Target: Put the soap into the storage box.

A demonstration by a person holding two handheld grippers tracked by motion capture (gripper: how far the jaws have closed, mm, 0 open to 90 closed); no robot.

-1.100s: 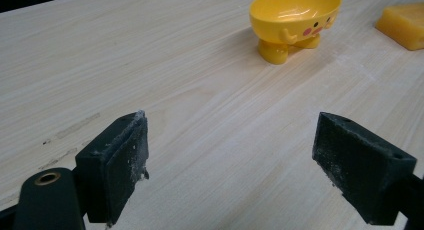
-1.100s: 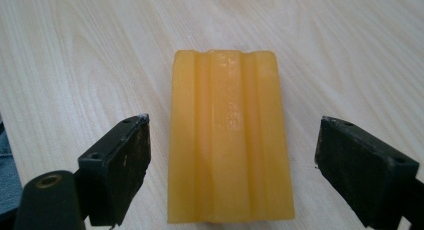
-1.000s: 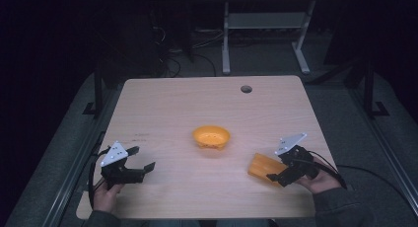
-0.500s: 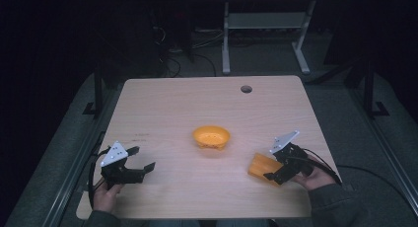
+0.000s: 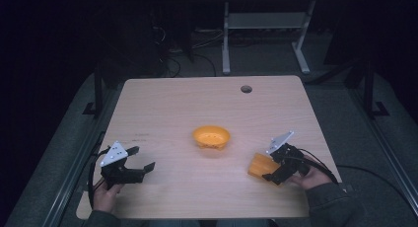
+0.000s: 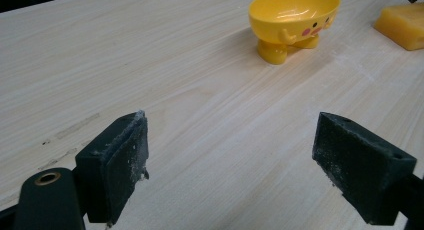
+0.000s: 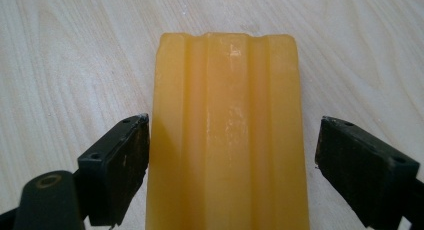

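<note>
Darkness surrounds a pale wood-grain bench (image 5: 162, 103), with a grey stand and cables on the floor behind it. Near the bench's middle stands a small yellow footed bowl (image 5: 211, 136) with a chick face on its side. Toward the near right corner lies an orange ridged block (image 5: 261, 165), and the right gripper (image 5: 272, 168) is at it. In the right gripper view the block (image 7: 227, 135) runs lengthwise straight away between the jaws, which stand apart astride it: the left one at or just beside its edge, the right one with a clear gap. Closing would likely pinch it across its short width. The right hand (image 5: 310, 176) rests low on the bench. The left gripper (image 5: 140, 159), jaws wide and holding nothing, sits well apart at the near left, aimed toward the bowl.
</note>
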